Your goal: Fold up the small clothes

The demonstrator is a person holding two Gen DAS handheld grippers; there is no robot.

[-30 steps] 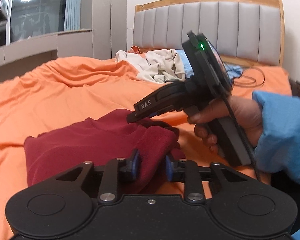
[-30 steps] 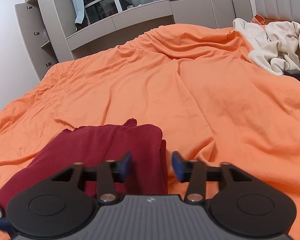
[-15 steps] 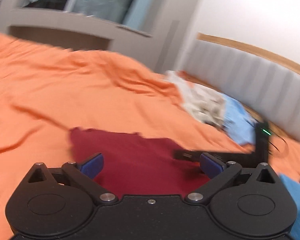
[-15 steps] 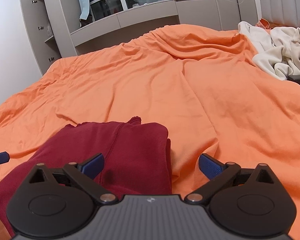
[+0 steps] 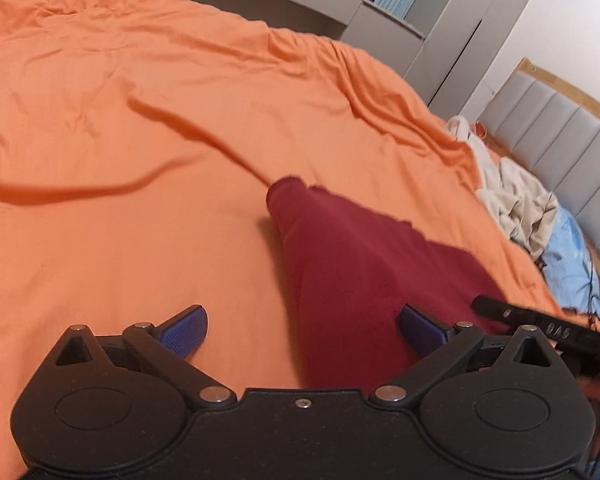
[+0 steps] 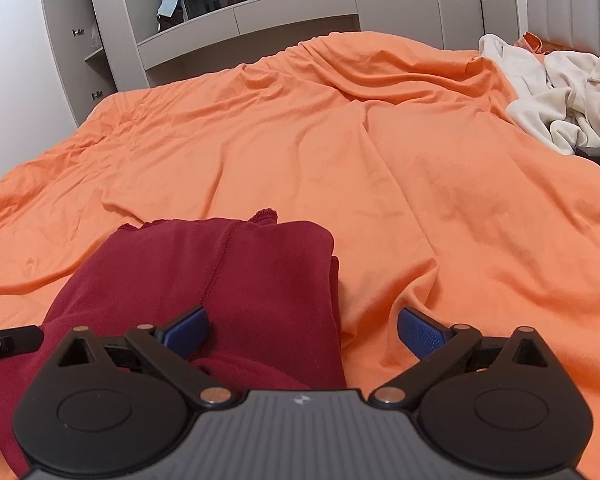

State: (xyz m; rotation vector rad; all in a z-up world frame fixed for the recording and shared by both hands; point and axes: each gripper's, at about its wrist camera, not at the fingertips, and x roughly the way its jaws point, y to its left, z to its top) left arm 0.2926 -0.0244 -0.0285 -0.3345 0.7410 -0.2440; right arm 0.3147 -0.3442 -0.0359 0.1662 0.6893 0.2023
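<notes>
Orange bedsheet (image 6: 380, 152) covers the bed, with grey cabinets behind and a heap of pale clothes (image 6: 560, 92) near the headboard. On it we see the maroon garment (image 6: 228, 272) lying folded and flat; in the left wrist view its long axis runs from beside our left hand-held gripper (image 5: 302, 332) away toward a narrow far end (image 5: 288, 192). Our left hand-held gripper has its jaws spread wide, holding nothing, its right pad over the cloth. Our right hand-held gripper (image 6: 302, 330) is likewise spread wide and empty, straddling the garment's right edge.
</notes>
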